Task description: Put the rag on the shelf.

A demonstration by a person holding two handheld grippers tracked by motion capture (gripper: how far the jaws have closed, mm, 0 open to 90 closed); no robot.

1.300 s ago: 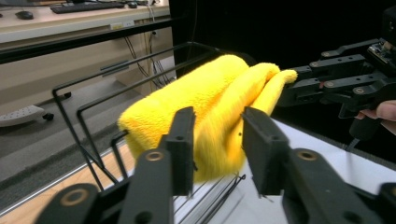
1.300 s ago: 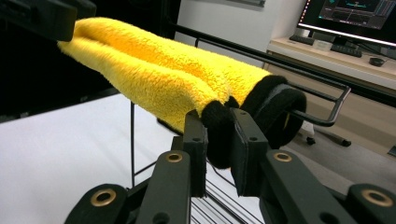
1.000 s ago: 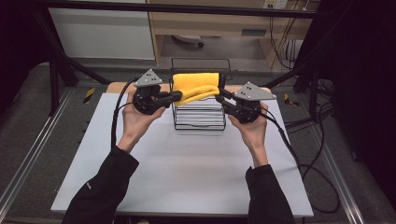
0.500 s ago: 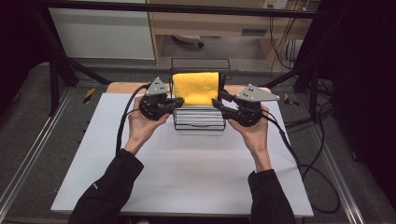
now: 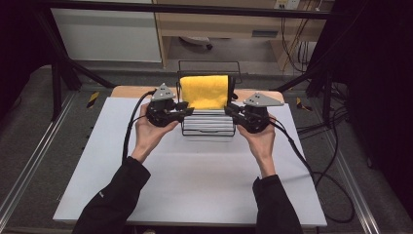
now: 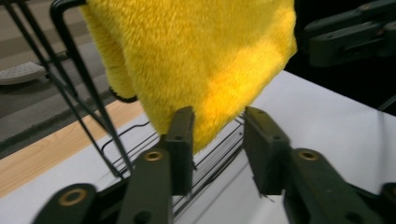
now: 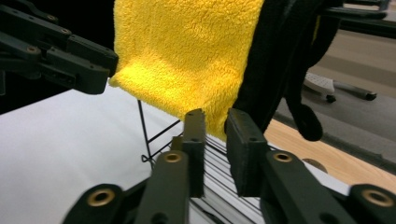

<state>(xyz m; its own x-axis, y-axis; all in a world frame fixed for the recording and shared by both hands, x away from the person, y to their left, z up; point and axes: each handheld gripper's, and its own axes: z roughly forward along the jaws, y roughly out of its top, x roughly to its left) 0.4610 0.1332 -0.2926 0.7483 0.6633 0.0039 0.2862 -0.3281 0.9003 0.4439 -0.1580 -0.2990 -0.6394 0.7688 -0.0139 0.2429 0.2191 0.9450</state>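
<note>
You are hanging the yellow towel (image 5: 204,91) over the wire rack (image 5: 208,127) on the tabletop (image 5: 195,180). Your left gripper (image 6: 219,140) is opening its fingers beside the towel's lower corner, letting it drape. Your right gripper (image 7: 215,135) is pinching the opposite corner, keeping it flat.

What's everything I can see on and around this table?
Towel: one, yellow, draped over the rack's top bar.
Rack: one, black wire, at the table's far middle.
Table: one, white top with a wooden far edge.
Left gripper: one, black, open, jaws either side of the towel's lower corner, just been opening.
Right gripper: one, black, jaws close together at the towel's other lower corner, just been closing; grip unclear.
Hands: two, black sleeves.
</note>
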